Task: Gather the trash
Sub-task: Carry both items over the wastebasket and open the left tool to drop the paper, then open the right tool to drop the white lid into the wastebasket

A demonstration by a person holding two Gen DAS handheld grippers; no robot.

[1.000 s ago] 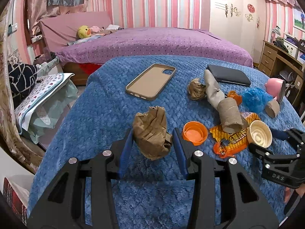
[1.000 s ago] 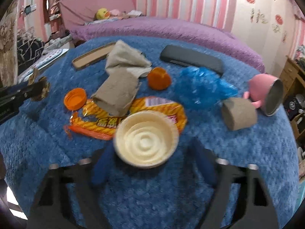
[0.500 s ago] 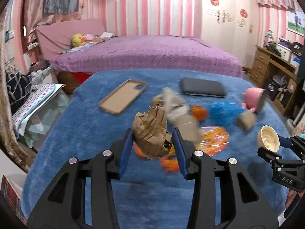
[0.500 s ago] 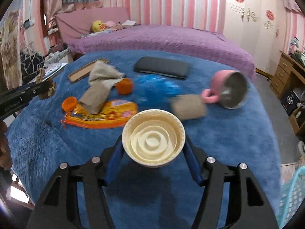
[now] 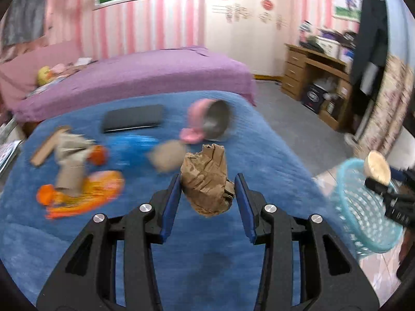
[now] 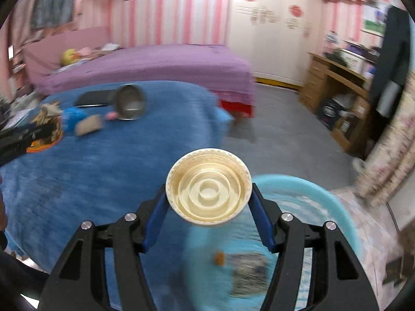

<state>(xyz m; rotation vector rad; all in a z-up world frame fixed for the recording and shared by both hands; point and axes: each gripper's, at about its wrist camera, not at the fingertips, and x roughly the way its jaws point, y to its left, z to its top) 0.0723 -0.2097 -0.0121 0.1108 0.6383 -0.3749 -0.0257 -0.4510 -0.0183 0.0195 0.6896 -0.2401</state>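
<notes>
- Two grippers are each carrying trash: the left gripper [image 5: 207, 194] is clamping a crumpled paper bag [image 5: 206, 181]; the right gripper [image 6: 208, 207] is pinching a cream lid [image 6: 208, 186].
- That lid is hanging over the near rim of the blue basket [image 6: 306, 189], off the bed's right edge, so the right hand is nearer.
- More wrappers [image 5: 83, 194] are lying toward the blue bed's [image 5: 220, 259] left edge, beside a pink cup [image 5: 207, 121]; nothing is blocking the drop.
</notes>
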